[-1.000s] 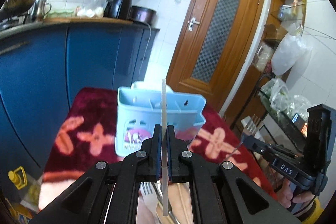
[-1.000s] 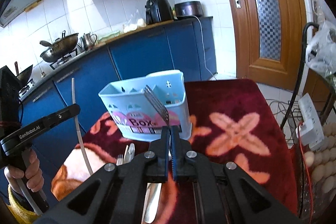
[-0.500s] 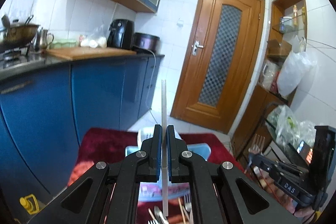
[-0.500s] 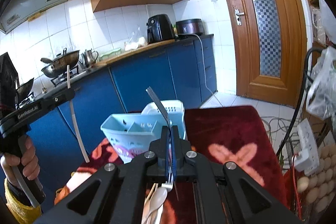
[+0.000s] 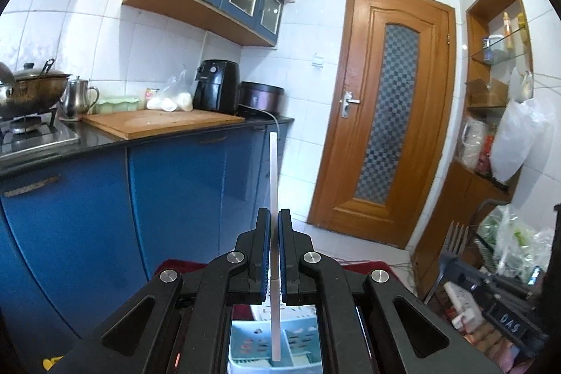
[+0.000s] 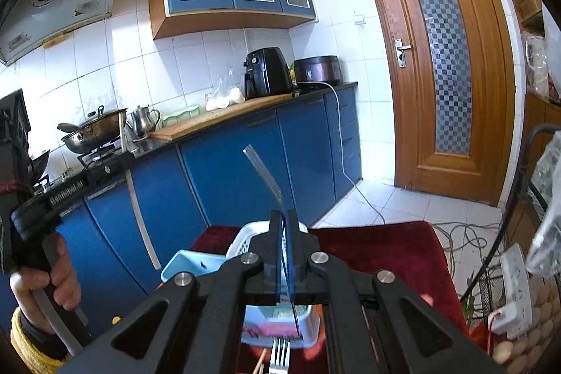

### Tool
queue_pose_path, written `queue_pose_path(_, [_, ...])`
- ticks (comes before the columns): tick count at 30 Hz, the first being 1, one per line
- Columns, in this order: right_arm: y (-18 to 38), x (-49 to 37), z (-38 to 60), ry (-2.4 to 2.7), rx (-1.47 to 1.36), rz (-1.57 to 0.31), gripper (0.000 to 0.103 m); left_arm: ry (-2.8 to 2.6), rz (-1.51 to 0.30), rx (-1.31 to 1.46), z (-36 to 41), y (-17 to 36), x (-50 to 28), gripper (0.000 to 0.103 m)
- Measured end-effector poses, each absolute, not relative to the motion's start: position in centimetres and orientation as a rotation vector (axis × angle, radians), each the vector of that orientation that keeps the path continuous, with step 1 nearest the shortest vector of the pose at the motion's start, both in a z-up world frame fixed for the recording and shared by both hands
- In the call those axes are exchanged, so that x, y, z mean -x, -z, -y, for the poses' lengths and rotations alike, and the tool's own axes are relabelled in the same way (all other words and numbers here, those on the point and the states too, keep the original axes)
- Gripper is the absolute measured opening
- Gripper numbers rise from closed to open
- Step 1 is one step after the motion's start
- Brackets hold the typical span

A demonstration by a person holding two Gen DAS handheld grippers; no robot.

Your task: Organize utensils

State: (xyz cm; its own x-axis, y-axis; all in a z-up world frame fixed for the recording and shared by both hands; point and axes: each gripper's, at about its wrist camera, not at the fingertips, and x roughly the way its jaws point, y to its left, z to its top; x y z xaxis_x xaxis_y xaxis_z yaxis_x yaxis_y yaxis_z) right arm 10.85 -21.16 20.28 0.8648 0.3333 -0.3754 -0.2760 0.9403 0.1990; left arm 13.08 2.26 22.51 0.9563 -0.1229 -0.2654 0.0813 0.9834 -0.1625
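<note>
Right gripper [image 6: 284, 216] clamped on a fork [image 6: 266, 172], tines up, handle running down between the pads. Light blue caddy [image 6: 182, 263] just below the gripper, on a dark red cloth [image 6: 385, 251]. Another fork [image 6: 279, 356] lies below the caddy. Left of the caddy, a hand [image 6: 45, 290] holds the left gripper [image 6: 121, 160], pinching a thin white stick [image 6: 140, 216].

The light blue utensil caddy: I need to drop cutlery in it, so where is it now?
The light blue utensil caddy sits on the red floral cloth, low in the right wrist view, directly below the right gripper.
</note>
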Motion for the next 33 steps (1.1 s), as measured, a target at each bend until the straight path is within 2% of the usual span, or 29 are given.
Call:
queue_pose_path(8, [-18.8, -13.2, 19.6, -0.332, -0.136, -0.413, 0.003, 0.072, -0.324, 0.163, -2.9, -18.9, -16.0, 0.004])
queue_pose_path(18, [-14.9, -14.3, 18.7, -0.333, -0.128, -0.505, 0.004, 0.091, -0.422, 0.159, -2.4, -14.1, -17.3, 0.004])
queue_pose_path(33, [-12.1, -14.8, 19.2, -0.334, -0.159, -0.588, 0.006, 0.092, -0.452, 0.12, -1.0, -11.2, -16.3, 0.004])
